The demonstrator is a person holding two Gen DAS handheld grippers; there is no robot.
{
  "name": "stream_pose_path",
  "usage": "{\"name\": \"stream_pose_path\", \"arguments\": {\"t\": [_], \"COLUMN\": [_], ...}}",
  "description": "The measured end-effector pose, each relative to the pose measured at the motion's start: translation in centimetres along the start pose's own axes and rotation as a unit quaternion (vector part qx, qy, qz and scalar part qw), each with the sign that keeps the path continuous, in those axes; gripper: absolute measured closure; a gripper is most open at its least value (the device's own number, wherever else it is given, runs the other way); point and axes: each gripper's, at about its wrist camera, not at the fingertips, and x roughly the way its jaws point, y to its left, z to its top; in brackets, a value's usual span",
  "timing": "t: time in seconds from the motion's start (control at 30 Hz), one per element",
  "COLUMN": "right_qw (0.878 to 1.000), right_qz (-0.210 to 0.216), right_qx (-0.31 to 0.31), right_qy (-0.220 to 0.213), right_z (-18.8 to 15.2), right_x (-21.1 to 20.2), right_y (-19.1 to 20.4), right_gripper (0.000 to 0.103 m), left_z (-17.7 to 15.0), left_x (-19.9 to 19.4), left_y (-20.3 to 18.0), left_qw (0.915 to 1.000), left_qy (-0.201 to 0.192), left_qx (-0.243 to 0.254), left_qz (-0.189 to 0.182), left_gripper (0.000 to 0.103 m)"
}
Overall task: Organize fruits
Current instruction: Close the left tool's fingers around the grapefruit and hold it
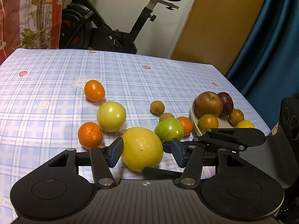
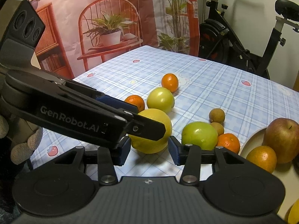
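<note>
A large yellow lemon (image 1: 142,148) lies on the checked tablecloth between the open fingers of my left gripper (image 1: 147,152); the left pad is at its side, the right pad a little apart. My right gripper (image 2: 149,152) is open and empty just behind the same lemon (image 2: 149,140); the left gripper crosses in front of it. Around lie a green apple (image 1: 169,129), a pale yellow-green apple (image 1: 111,116), oranges (image 1: 90,135) (image 1: 94,90) (image 1: 185,125) and two small brown fruits (image 1: 157,107). A white plate (image 1: 194,125) at the right holds a red apple (image 1: 208,104), a dark plum and small oranges.
The table's right edge runs close behind the plate (image 2: 250,141). An exercise bike (image 1: 104,26) stands behind the table, with a printed backdrop (image 2: 104,24) at the left and a blue curtain (image 1: 271,43) at the right.
</note>
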Motion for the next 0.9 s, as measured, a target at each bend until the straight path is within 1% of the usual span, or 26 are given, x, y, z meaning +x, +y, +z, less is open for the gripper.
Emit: {"name": "stream_pose_path", "arguments": {"t": [0.57,0.73,0.9], "right_qw": [1.000,1.000,1.000], "right_qz": [-0.004,-0.004,0.000], "right_qx": [0.006,0.006,0.002], "right_qy": [-0.003,0.000,0.000], "right_z": [0.0,0.1,0.2], "right_x": [-0.2,0.0,0.4], "right_y": [-0.2,-0.2,-0.1], "right_gripper": [0.056,0.055,0.052], "left_z": [-0.1,0.0,0.0], "left_x": [-0.1,0.3,0.9], "left_y": [0.3,0.5,1.3], "left_qw": [0.9999,0.9999,0.9995], "left_qy": [0.004,0.010,0.016], "left_qx": [-0.006,-0.009,-0.026], "left_qz": [-0.008,-0.003,0.000], "left_gripper": [0.045,0.044,0.044]}}
